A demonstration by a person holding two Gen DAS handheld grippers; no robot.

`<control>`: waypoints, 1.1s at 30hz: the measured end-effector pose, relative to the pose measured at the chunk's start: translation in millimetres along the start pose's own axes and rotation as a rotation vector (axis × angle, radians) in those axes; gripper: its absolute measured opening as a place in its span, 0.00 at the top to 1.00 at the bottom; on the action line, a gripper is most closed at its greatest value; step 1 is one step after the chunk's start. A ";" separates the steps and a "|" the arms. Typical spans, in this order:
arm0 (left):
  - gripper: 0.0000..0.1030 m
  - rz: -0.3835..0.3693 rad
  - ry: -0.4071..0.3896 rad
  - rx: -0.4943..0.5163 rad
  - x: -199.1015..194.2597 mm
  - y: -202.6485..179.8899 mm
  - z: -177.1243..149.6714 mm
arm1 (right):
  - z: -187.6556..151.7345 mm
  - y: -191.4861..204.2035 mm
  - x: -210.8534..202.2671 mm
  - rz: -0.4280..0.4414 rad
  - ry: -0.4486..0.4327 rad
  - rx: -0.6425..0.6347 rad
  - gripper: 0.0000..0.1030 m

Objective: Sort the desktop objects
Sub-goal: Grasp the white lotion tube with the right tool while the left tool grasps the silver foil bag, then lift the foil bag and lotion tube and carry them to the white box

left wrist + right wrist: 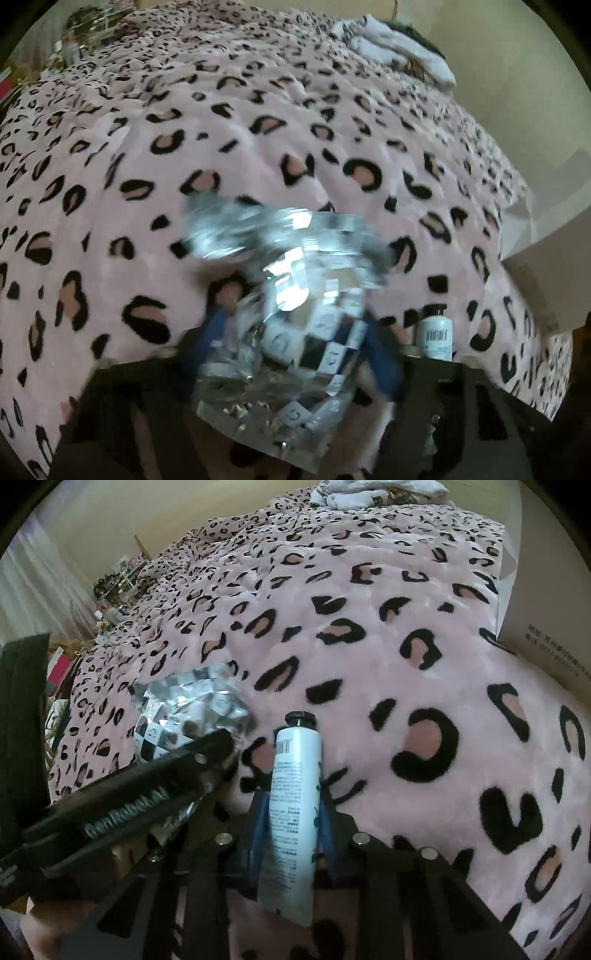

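Tube (291,805) lies lengthwise, clamped in the right tool (290,794); left tool (291,328) clasps the mirrored bag (280,314) just beside it, over the bed (369,646).

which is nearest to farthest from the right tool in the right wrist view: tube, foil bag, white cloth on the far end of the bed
1. Tube: held between the right tool's fingers, cap pointing away.
2. Foil bag: just left of the tube, on the blanket, under the left tool.
3. White cloth: top of view, at the bed's far end.
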State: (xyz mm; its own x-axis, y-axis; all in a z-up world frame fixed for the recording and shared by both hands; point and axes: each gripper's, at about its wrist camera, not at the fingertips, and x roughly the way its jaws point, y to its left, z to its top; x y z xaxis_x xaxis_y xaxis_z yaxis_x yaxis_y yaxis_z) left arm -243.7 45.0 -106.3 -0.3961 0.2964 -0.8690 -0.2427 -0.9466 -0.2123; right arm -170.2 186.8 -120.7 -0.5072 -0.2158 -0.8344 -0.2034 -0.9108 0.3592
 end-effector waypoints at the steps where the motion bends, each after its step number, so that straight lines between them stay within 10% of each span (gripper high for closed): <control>1: 0.43 -0.001 -0.004 0.000 -2.4 0.5 0.2 | -0.4 0.3 -1.9 0.003 -0.003 -0.002 0.74; 33: 0.46 0.165 -0.113 -0.035 -162.6 -2.1 -146.2 | -81.4 13.6 -132.0 0.040 -0.055 -0.185 0.74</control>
State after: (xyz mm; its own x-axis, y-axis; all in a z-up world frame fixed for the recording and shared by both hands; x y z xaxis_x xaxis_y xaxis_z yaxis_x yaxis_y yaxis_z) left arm -49.3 -19.7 -29.9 -0.5254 0.1475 -0.8380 -0.1359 -0.9868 -0.0884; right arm -37.9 174.3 -39.7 -0.5579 -0.2380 -0.7951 -0.0274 -0.9522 0.3042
